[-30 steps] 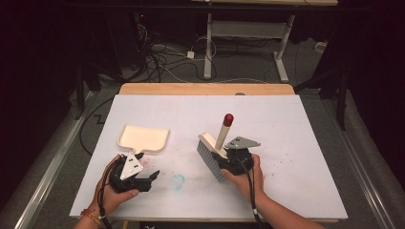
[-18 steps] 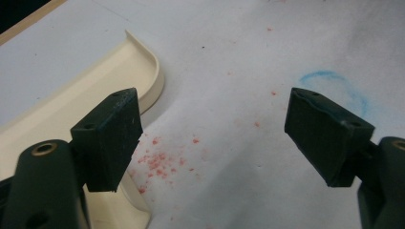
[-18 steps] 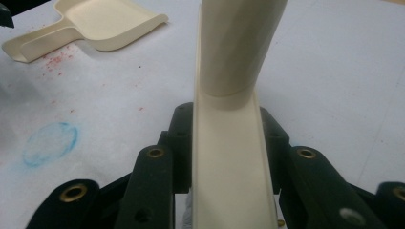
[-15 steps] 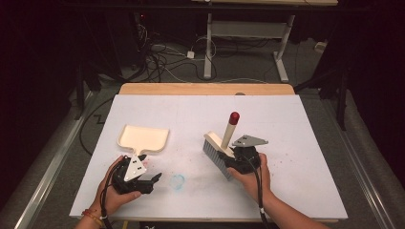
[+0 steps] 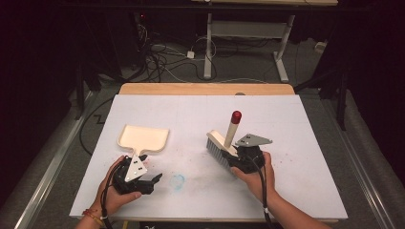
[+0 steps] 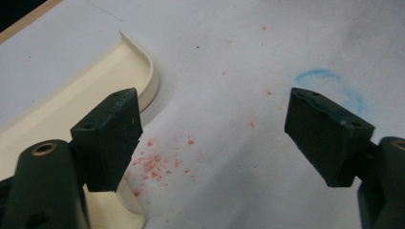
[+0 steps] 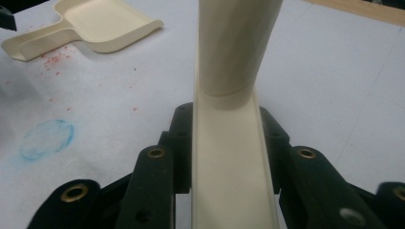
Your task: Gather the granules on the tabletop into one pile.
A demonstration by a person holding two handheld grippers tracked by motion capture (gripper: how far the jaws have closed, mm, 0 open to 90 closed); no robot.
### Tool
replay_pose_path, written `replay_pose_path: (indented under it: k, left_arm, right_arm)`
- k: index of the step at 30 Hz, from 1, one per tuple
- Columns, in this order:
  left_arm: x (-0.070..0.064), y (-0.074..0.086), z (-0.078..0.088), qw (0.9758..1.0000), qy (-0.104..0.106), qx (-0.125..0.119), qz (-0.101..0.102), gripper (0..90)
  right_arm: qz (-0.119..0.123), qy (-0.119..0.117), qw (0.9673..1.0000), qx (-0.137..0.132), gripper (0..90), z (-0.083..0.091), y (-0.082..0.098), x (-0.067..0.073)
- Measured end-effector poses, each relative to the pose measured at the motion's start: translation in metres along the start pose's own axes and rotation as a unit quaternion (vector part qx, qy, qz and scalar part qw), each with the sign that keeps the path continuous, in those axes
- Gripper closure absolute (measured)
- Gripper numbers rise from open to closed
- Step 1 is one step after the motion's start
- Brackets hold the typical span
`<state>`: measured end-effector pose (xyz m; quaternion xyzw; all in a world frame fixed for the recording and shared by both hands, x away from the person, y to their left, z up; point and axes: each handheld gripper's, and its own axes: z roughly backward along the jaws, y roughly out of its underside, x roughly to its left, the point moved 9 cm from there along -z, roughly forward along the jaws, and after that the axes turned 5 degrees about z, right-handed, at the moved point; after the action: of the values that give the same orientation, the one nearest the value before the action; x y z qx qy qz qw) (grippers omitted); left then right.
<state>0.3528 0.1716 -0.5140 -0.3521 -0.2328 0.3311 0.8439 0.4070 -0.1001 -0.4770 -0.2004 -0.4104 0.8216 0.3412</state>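
Scene: a person is working at a white table (image 5: pixel 296 143) with a gripper in each hand; a cream dustpan (image 5: pixel 143 138) and a cream hand brush (image 5: pixel 224 143) are the working pair.
Step in hand: the brush is being carried, gripped and lifted or tilted, while the dustpan is waiting unheld; judged as the stage just ahead of sweeping the red crumbs (image 6: pixel 153 164).
Right gripper (image 5: pixel 239 160): clenched on the brush's flat back, both jaws pressing its two sides in the right gripper view.
Left gripper (image 5: pixel 150 181): released, jaws standing wide apart with nothing between them, hovering just beside the dustpan's handle.
Brush, place: right of centre on the table, well apart from the dustpan; whether the bristles are touching the surface is hard to tell from above.
Brush, long axis: the handle is rising steeply up and away from the person, its red cap (image 5: pixel 236 116) topmost; the grey bristle block (image 5: pixel 216 151) is lying lowest, to the left.
Dustpan, heading: open mouth facing the far edge, handle pointing back toward the left gripper.
Crumbs, place: scattered just beside the dustpan's handle, near a blue ring mark (image 5: pixel 177 181).
Next move calls for: probably closing the left jaws on the dustpan handle, turning the mouth toward the crumbs, and lowering the bristles beyond them.
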Motion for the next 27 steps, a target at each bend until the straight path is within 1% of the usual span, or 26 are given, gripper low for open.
replay_pose_path:
  k: [4,6,7,9,11,14,16,18,20,21,22,24,25,26,27]
  left_arm:
    - [0.000,0.000,0.001,1.0000,0.001,-0.003,0.000,19.5]
    - [0.001,0.000,0.001,1.0000,0.002,-0.003,0.001,19.6]
    - [0.001,0.000,0.001,1.0000,0.001,-0.002,0.000,19.5]
    - [0.001,0.000,0.001,1.0000,0.002,-0.002,0.000,19.6]
    - [0.000,0.000,0.001,1.0000,0.002,-0.002,-0.001,19.6]
    - [0.000,0.000,0.001,1.0000,0.002,-0.001,-0.003,19.6]
    - [0.000,0.000,0.001,1.0000,0.002,-0.001,-0.004,19.5]
    - [0.000,0.000,0.000,1.0000,0.001,0.001,-0.004,19.6]
    - [0.000,0.000,0.000,1.0000,0.002,0.001,-0.004,19.6]
    - [0.000,0.000,-0.001,1.0000,0.002,0.001,-0.005,19.6]
    - [0.000,0.000,-0.001,1.0000,0.002,0.001,-0.005,19.6]
    - [0.000,0.000,-0.001,1.0000,0.002,0.003,-0.006,19.6]
    - [-0.001,0.000,-0.001,1.0000,0.003,0.004,-0.007,19.5]
    - [-0.001,0.000,-0.002,1.0000,0.002,0.005,-0.008,19.5]
    - [-0.001,0.000,-0.002,0.9999,0.003,0.006,-0.009,19.6]
  right_arm:
    - [0.021,-0.016,0.9996,-0.001,67.3,0.006,-0.003,0.002]
    - [0.034,-0.023,0.9991,-0.008,67.3,0.010,-0.006,0.001]
    - [0.041,-0.030,0.9986,-0.014,67.3,0.012,-0.008,0.001]
    - [0.055,-0.034,0.9977,-0.019,67.2,0.018,-0.011,-0.001]
    - [0.069,-0.053,0.9958,-0.028,67.2,0.025,-0.013,0.000]
    - [0.090,-0.060,0.9936,-0.033,67.2,0.037,-0.014,-0.004]
    - [0.093,-0.071,0.9925,-0.035,67.2,0.045,-0.013,-0.007]
    - [0.104,-0.081,0.9905,-0.040,67.2,0.052,-0.011,-0.010]
    - [0.123,-0.091,0.9871,-0.046,67.2,0.058,-0.008,-0.011]
    - [0.131,-0.100,0.9852,-0.050,67.2,0.061,-0.006,-0.011]
    - [0.138,-0.114,0.9825,-0.051,67.2,0.063,-0.003,-0.009]
    - [0.162,-0.147,0.9741,-0.057,67.2,0.066,0.003,-0.001]
    - [0.172,-0.158,0.9708,-0.055,67.2,0.067,0.006,0.002]
    - [0.188,-0.177,0.9646,-0.054,67.2,0.068,0.011,0.007]
    - [0.201,-0.189,0.9599,-0.052,67.2,0.068,0.014,0.010]
